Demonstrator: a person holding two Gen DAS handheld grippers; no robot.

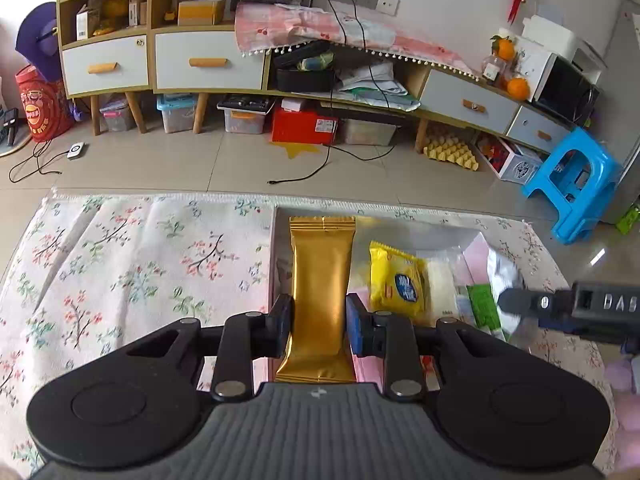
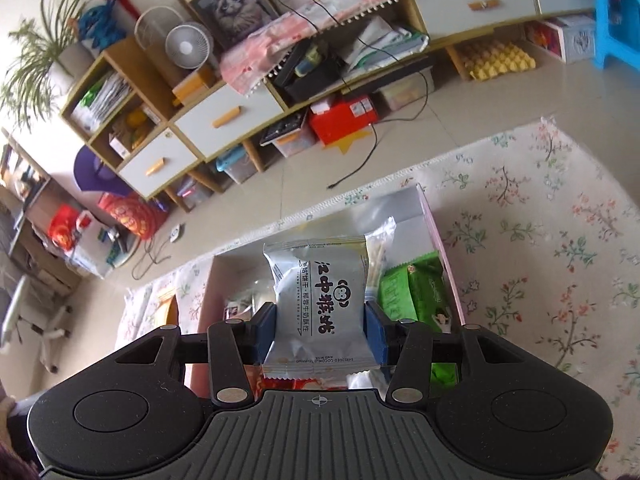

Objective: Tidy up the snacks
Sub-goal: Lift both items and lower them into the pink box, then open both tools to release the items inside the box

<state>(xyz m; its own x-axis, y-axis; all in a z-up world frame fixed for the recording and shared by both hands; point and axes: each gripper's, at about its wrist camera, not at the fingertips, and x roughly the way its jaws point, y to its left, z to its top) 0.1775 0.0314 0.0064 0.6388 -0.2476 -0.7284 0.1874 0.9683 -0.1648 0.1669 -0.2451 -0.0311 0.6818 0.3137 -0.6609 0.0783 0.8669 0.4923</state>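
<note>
left wrist: floral tablecloth [image 1: 140, 264], tiled floor [image 1: 200, 168].

My left gripper [image 1: 318, 320] tilts downward, pads clamped on a gold packet [image 1: 318, 280]. My right gripper [image 2: 320, 330] tilts downward too, rolled to one side, pads pressing a silver packet [image 2: 320, 300].

I read large Chinese characters and small "SHREDDED COCONUT STUFFING AND MILK" on the silver snack packet [image 2: 320, 304], and "DAS" on the other gripper's body [image 1: 604, 304].
</note>
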